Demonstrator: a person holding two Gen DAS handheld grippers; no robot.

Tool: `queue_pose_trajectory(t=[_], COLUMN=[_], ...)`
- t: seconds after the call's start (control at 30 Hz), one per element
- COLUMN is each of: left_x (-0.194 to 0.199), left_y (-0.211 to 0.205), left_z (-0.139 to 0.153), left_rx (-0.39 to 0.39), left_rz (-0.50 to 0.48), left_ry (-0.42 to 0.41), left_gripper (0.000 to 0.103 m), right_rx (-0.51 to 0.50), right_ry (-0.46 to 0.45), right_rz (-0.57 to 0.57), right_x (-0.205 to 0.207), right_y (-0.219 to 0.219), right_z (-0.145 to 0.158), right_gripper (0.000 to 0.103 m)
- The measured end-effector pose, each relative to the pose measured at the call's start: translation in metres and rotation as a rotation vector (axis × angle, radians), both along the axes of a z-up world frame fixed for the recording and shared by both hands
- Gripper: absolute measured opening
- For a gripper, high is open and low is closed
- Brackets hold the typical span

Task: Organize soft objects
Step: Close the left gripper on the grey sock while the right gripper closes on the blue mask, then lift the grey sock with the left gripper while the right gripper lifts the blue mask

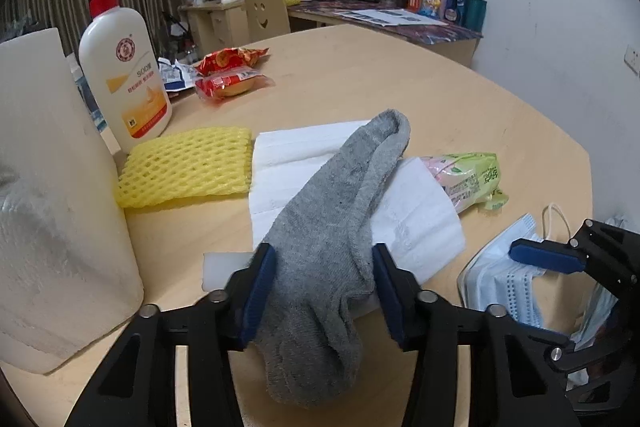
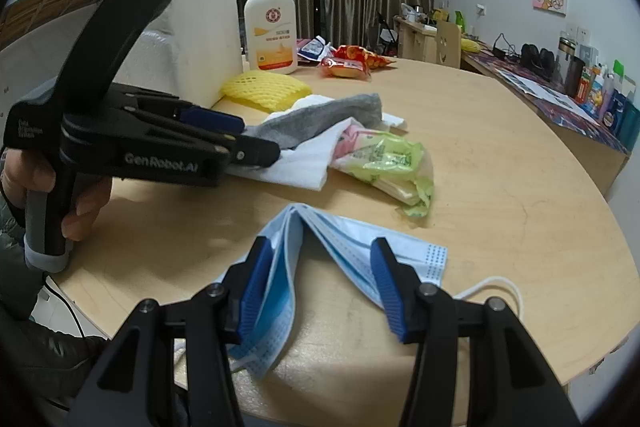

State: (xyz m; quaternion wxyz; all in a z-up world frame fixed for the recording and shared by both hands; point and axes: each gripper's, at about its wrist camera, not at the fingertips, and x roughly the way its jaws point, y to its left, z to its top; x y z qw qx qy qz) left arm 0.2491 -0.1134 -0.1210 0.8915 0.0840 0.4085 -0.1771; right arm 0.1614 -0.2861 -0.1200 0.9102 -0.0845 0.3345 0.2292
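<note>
Left wrist view: left gripper (image 1: 320, 255) is sitting over the grey sock (image 1: 332, 195), jaws partly closed and pinching it across its width, pads touching both edges. The grip is looking loose. The sock is lying diagonally near the front edge of the surface (image 1: 400, 87), cuff draped over the white tissue sheets (image 1: 304, 147), toe hanging back toward the camera. The green tissue pack (image 1: 468, 179) is tucked under the sheets just beside it, and the yellow foam net (image 1: 188, 167) is lying toward the left edge, beside the lotion bottle (image 1: 124, 75).

Right wrist view: right gripper (image 2: 320, 243) is straddling the blue face mask (image 2: 416, 251) at the front edge, jaws half spread, mask humped up between the pads. Can't tell whether they're actually squeezing it or just resting against it.

Reading the step as lifting the sock clear of the pile. Suggestions:
- Be closing further before lifting; knit fabric is compressing and will likely slip from a light pinch.
- Be lifting straight up and slowly, since the cuff is resting on the loose sheets and could drag them along.
- Be keeping the mask side still until the sock is clear; the two grippers are working near each other.
</note>
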Motion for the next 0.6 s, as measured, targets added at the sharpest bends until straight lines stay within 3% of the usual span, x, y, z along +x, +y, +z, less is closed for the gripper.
queue_pose_trajectory(t=[0.1, 0.27, 0.6], left_x=[0.000, 0.000, -0.006], left_y=[0.002, 0.007, 0.013], left_z=[0.002, 0.004, 0.015], left_rx=[-0.009, -0.024, -0.082], left_rz=[0.006, 0.019, 0.016], left_ry=[-0.009, -0.017, -0.056], left_gripper=[0.021, 0.010, 0.009], right_rx=[-0.002, 0.000, -0.012], right_ry=[-0.002, -0.004, 0.003], right_rz=[0.001, 0.000, 0.002], right_x=[0.000, 0.000, 0.000], right_y=[0.000, 0.001, 0.005], right_z=[0.000, 0.000, 0.001], right_gripper=[0.056, 0.056, 0.056])
